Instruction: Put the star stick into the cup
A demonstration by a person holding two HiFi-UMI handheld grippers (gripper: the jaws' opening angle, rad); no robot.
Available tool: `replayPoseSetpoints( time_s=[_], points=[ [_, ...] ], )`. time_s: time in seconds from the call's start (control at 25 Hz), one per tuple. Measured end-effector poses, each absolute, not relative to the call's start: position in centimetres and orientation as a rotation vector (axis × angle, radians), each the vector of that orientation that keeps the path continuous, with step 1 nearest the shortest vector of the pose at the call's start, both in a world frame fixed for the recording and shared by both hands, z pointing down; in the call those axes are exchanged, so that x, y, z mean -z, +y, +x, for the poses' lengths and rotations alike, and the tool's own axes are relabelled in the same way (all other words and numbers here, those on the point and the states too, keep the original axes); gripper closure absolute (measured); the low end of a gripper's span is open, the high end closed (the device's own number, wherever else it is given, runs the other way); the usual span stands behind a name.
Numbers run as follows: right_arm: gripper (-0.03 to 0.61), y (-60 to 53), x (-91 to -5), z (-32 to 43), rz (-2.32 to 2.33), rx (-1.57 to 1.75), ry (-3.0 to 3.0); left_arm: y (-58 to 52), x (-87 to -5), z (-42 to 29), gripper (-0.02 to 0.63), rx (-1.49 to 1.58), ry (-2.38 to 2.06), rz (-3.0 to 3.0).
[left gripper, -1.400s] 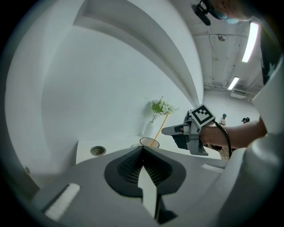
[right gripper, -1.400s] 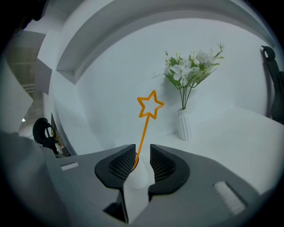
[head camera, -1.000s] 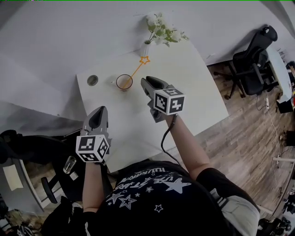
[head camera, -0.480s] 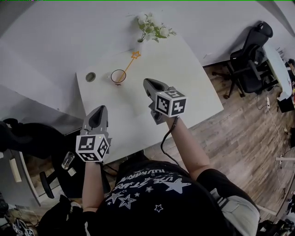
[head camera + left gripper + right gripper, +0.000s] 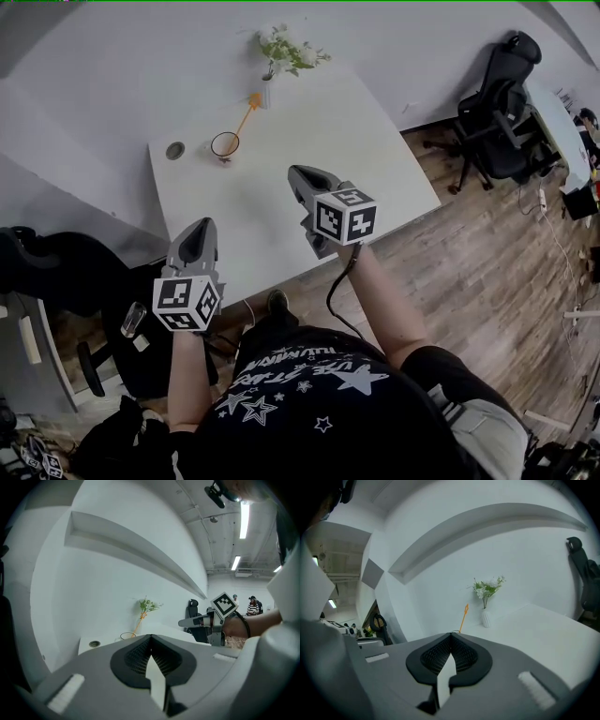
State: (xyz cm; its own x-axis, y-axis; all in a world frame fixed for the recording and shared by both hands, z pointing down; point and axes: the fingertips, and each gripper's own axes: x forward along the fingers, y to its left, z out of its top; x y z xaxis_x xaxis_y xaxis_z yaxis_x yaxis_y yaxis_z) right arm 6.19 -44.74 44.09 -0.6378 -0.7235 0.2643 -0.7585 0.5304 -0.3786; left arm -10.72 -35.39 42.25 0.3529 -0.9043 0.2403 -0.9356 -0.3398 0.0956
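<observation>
Already the star stick (image 5: 246, 114) stands in the cup (image 5: 225, 144) at the far left of the tabletop (image 5: 319, 131). It leans to the far right, with its star end up near the vase (image 5: 267, 94). I judge the placing step done; all that is left is to park the rig.

My left gripper (image 5: 199, 234) hangs at the near left edge of the tabletop. Its jaws are pressed together on nothing, and its own view shows them meeting with no gap. My right gripper (image 5: 300, 178) hovers over the near middle, well apart from the cup, its jaws likewise closed tight and empty.

The next move calls for little: bring both grippers to rest at the near side. I'd keep the right one away from the cup, since the stick looks propped only on the rim and a nudge could tip it out.
</observation>
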Motion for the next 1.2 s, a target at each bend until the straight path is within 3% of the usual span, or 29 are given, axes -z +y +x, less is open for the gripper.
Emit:
replayPoseSetpoints(
  time_s=[1.2],
  points=[
    [0.565,-29.6,-43.0,11.1,1.204,-0.653,-2.738,-22.1,-41.7,-5.1,0.61,-0.174,-1.685,2.413]
  ],
)
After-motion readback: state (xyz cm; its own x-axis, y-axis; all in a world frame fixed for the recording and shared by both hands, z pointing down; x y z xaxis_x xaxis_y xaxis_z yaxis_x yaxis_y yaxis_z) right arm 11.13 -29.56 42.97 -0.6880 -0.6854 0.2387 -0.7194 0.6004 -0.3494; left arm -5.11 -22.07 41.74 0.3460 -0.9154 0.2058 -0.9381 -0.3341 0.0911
